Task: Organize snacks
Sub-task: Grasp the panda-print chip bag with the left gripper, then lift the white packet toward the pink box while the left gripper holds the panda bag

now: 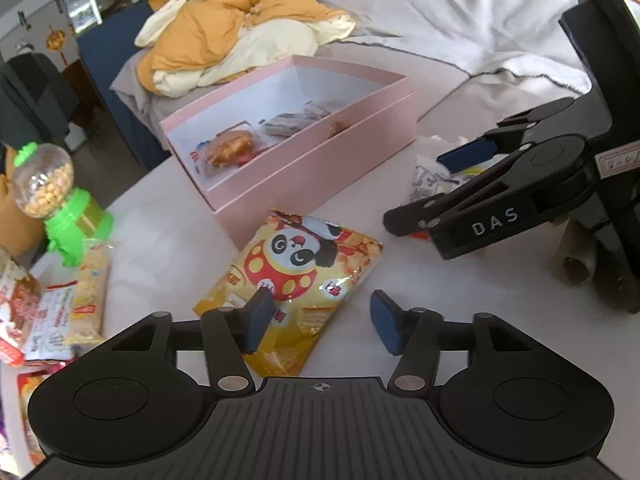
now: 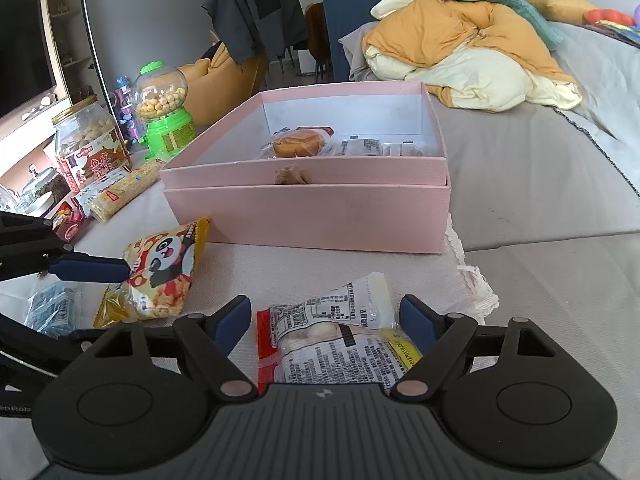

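Note:
A pink box [image 1: 320, 168] [image 2: 308, 208] stands open on the table with a bread bun [image 1: 232, 148] [image 2: 298, 142] and small packets inside. A yellow panda snack bag [image 1: 296, 276] [image 2: 160, 276] lies in front of it. My left gripper [image 1: 320, 320] is open, its left pad over the bag's near end. My right gripper [image 2: 326, 320] is open around a white and red snack packet [image 2: 340, 336] lying flat; in the left wrist view that right gripper [image 1: 424, 192] sits at the right above the packet [image 1: 428, 180].
A green candy dispenser [image 1: 52, 200] [image 2: 164, 108], a jar [image 2: 90, 140] and several loose snack packs [image 1: 60, 308] [image 2: 120, 194] lie at the left. A blue packet [image 2: 52, 308] lies near left. Yellow bedding [image 2: 460, 40] is piled on the bed behind the box.

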The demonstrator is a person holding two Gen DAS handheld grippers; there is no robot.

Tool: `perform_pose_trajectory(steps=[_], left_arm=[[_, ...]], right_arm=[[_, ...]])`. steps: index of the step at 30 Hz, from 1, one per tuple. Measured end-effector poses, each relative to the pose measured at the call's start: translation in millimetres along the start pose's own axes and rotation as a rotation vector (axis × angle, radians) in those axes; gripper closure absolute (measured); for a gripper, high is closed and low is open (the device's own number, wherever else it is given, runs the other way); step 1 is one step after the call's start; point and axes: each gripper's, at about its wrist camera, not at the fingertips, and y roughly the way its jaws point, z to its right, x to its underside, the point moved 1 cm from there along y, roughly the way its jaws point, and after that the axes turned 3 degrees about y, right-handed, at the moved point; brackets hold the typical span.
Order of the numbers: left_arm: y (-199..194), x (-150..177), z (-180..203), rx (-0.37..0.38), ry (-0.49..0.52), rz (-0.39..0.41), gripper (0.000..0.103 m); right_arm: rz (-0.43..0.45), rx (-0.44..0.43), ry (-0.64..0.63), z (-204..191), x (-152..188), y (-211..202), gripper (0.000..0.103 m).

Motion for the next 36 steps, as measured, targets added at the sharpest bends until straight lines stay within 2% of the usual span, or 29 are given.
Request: perform_pose_trajectory(steps=[3, 7, 10, 13, 14, 16, 20, 22, 24, 26, 27, 32, 34, 36], left_arm=[[0.6, 1.9, 0.5, 0.028, 0.008, 0.008, 0.028], [-6.1, 1.9, -3.2, 0.039, 0.014, 0.028, 0.031], [-12.0, 0.4, -12.0, 0.010, 0.044, 0.073, 0.034], [-0.3, -1.9, -22.8, -0.016, 0.070, 0.045, 0.031], [5.2, -2.3, -27.4, -0.014, 0.062, 0.029, 0.028], [14.4, -4.4, -39.7, 0.019, 0.008, 0.029, 0.013], [27.9, -6.7, -58.4, 0.125, -0.116, 0.011, 0.010], [35.2, -4.7, -54.4, 0.195, -0.127, -0.020, 0.019], [33.4, -2.8, -40.2, 0.159, -0.051, 0.001, 0.019], [27.4, -2.3, -32.5, 0.148, -0.035, 0.016, 0.031], [25.3, -1.5, -30.7, 0.151, -0.050, 0.018, 0.032], [12.9, 15.8, -28.1, 0.142, -0.264, 0.055, 0.045], [2.4, 23.7, -26.5, 0.136, -0.369, 0.071, 0.055], [-12.0, 34.7, -23.0, 0.109, -0.435, 0.094, 0.059]], right_arm=[[0.000, 0.001, 0.000, -0.3, 0.0, 0.0, 0.021], [0.000, 0.001, 0.001, -0.4, 0.2, 0.0, 0.020], [0.000, 0.001, 0.000, -0.6, 0.3, 0.0, 0.020], [0.000, 0.001, 0.000, -0.8, 0.5, 0.1, 0.020], [0.000, 0.000, -0.001, -0.6, 0.5, 0.1, 0.020], [-0.001, -0.002, -0.002, -0.6, 0.6, 0.2, 0.019], [-0.003, -0.006, -0.005, -0.5, 0.1, 0.7, 0.018], [-0.003, -0.006, -0.005, -1.0, 0.4, 0.7, 0.018], [-0.002, -0.006, -0.004, -1.0, 0.6, 0.6, 0.018], [-0.003, -0.008, -0.003, -0.3, -0.1, 0.8, 0.018], [-0.003, -0.011, -0.001, -0.2, -0.1, 0.8, 0.018], [-0.003, -0.018, 0.004, 1.4, -1.3, 0.8, 0.018], [-0.008, -0.023, 0.002, 1.2, -1.4, 1.0, 0.014], [-0.022, -0.040, -0.005, 1.6, -2.0, 1.5, 0.009]])
